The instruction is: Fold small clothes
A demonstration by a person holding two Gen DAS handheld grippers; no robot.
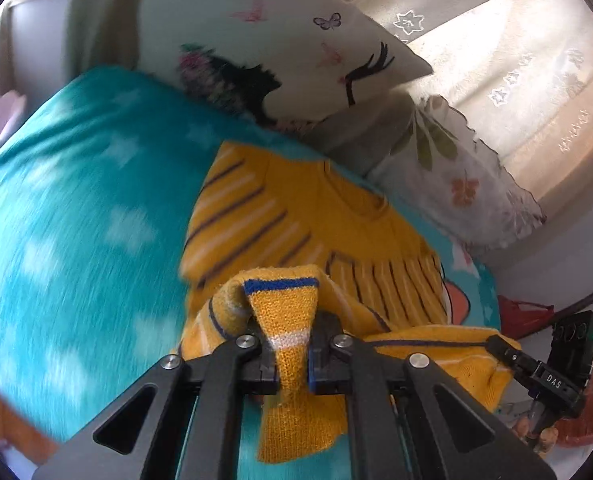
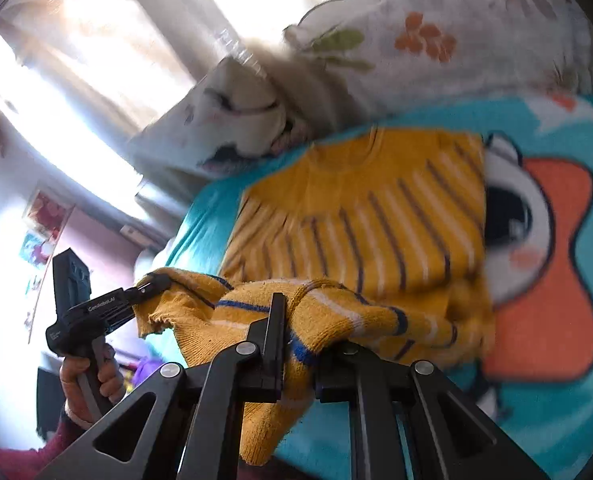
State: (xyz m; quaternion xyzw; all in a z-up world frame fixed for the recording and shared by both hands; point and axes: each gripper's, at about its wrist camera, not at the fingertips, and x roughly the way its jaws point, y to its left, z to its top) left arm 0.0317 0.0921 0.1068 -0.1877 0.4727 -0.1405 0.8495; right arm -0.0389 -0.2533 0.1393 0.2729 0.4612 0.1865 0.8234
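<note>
sweater (image 1: 308, 216) flat on blanket (image 1: 76, 220); pillows (image 1: 280, 40) behind it; lifted hem nearest, over sweater.

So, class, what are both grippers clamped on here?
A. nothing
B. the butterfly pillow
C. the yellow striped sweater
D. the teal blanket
C: the left gripper and right gripper each have their jaws pinched shut on the yellow striped sweater.

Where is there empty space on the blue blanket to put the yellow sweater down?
The blanket lies bare in a wide patch left of the sweater, running toward the butterfly pillow. A smaller bare strip shows in the right wrist view by the cartoon face. It is crowded behind the collar, where the butterfly pillow and the flowered pillow press close.
</note>
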